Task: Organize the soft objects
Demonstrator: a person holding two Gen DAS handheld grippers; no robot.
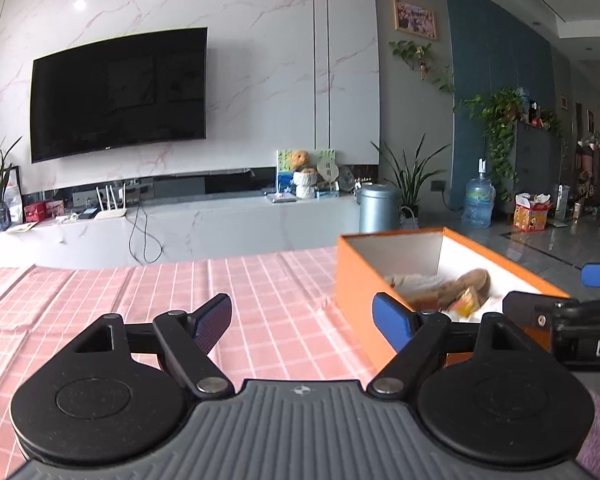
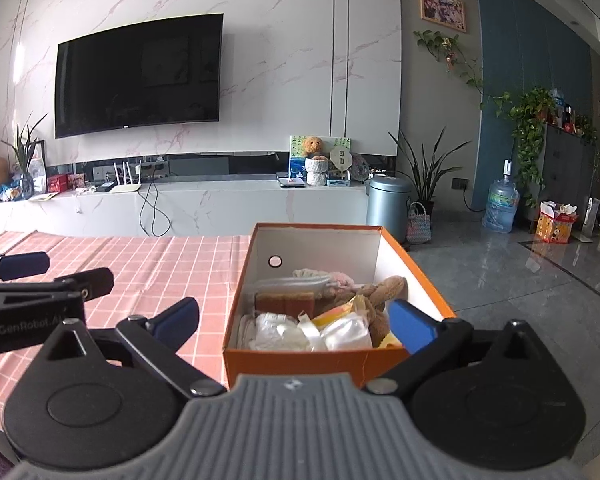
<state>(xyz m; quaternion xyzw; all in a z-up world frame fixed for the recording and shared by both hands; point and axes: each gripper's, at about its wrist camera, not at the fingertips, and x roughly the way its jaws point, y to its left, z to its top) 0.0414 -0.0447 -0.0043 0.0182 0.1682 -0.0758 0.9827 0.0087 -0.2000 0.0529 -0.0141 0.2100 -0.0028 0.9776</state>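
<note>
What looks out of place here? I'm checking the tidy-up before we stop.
Nothing stands out. The soft items sit inside the orange box, none spilled onto the pink checked tablecloth. The left gripper and right gripper are both open and empty.

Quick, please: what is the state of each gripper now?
Left gripper: open, holding nothing.
Right gripper: open, holding nothing, at the orange box.

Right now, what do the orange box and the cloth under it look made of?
Orange box: likely cardboard, matte orange outside, white inside; thin straight walls, punched hole. Cloth: seemingly thin woven fabric, pink with a white grid; creases and fold lines show.
</note>
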